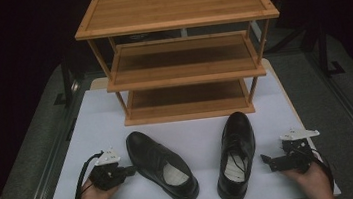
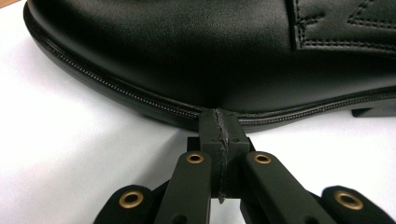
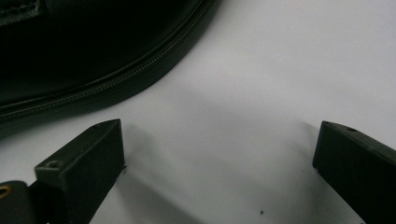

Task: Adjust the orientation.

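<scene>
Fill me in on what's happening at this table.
A person sits at a white table with a two-jaw gripper in each hand. Two black leather lace-up shoes lie in front of a three-tier wooden shoe rack, whose shelves hold nothing. The left gripper, jaws shut, has its tip right at the sole edge of the left shoe; whether it touches is hard to tell. The right gripper rests with jaws open beside the right shoe, holding nothing. Neither shoe is lifted yet.
</scene>
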